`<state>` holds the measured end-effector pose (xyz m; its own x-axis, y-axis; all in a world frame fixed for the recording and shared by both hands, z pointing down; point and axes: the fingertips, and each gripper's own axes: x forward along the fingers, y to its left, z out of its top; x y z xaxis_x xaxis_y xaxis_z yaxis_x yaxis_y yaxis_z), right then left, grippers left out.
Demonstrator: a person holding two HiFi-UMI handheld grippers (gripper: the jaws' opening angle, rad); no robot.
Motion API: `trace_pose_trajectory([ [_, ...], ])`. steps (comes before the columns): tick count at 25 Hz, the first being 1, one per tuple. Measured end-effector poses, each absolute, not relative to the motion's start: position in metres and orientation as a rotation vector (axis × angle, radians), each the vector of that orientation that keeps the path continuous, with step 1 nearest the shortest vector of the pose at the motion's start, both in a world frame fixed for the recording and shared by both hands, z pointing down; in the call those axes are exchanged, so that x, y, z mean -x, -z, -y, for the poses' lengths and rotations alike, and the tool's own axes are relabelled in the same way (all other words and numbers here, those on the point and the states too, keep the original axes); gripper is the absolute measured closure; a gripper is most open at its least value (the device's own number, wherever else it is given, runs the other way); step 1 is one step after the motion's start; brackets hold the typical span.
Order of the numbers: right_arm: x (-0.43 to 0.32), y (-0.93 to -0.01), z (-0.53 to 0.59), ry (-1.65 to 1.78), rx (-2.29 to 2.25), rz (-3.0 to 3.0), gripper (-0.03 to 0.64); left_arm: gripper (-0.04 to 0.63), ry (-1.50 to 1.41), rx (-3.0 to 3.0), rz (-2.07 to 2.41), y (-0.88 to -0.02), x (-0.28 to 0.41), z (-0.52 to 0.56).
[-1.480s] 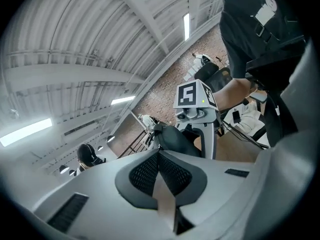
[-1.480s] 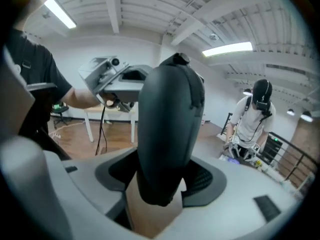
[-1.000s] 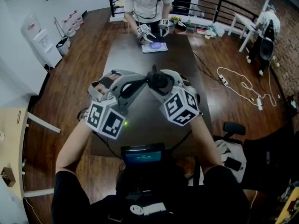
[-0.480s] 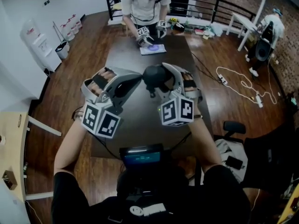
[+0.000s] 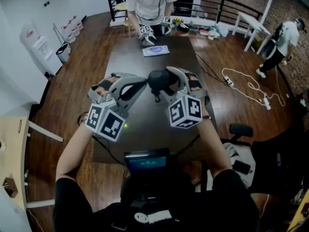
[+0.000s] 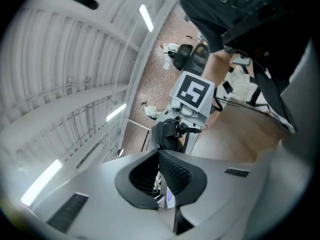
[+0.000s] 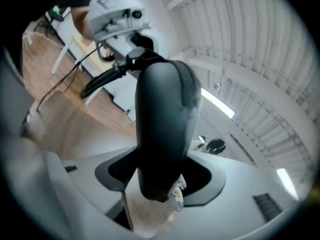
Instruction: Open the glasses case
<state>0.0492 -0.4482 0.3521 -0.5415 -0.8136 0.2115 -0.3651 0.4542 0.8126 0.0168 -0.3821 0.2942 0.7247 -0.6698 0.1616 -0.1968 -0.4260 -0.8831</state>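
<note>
Since a second ago the right gripper (image 5: 166,85) has rolled slightly above the near half of the table (image 5: 145,57). Its jaws stand wide, clamped round one end of the black glasses case (image 5: 155,79), held in the air over that part of the table. The left gripper (image 5: 144,81), also above the table's near half, is fully closed and empty.
</note>
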Motion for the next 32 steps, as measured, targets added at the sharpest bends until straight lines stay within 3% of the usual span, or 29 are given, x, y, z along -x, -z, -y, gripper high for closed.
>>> trace_pose_trajectory([
  [5,-0.05,-0.33,0.426,0.563,-0.937,2.831,0.258,0.591,0.264,2.359,-0.858,-0.257,-0.002,0.393],
  [9,-0.07,-0.315,0.415,0.102,-0.94,3.311,0.219,0.591,0.141,2.493,-0.992,-0.243,0.009,0.403],
  [12,-0.09,-0.313,0.414,-0.532,-0.942,3.686,0.215,0.591,0.091,2.511,-1.05,-0.234,0.008,0.407],
  [16,-0.101,-0.334,0.422,-1.651,-0.671,3.845,0.209,0.591,0.034,2.476,-1.144,-0.224,0.006,0.411],
  [19,-0.098,-0.344,0.425,-2.117,-0.446,3.81,0.198,0.591,0.0,2.449,-1.199,-0.221,0.003,0.415],
  [26,-0.097,-0.304,0.437,-2.278,-0.412,3.911,0.17,0.592,0.034,2.448,-1.144,-0.239,-0.023,0.407],
  [30,-0.119,-0.301,0.446,-2.291,-0.774,3.985,0.296,0.591,0.084,2.465,-1.138,-0.257,-0.027,0.405],
  [32,-0.123,-0.299,0.448,-2.216,-0.901,4.002,0.307,0.592,0.112,2.459,-1.142,-0.263,-0.023,0.405],
])
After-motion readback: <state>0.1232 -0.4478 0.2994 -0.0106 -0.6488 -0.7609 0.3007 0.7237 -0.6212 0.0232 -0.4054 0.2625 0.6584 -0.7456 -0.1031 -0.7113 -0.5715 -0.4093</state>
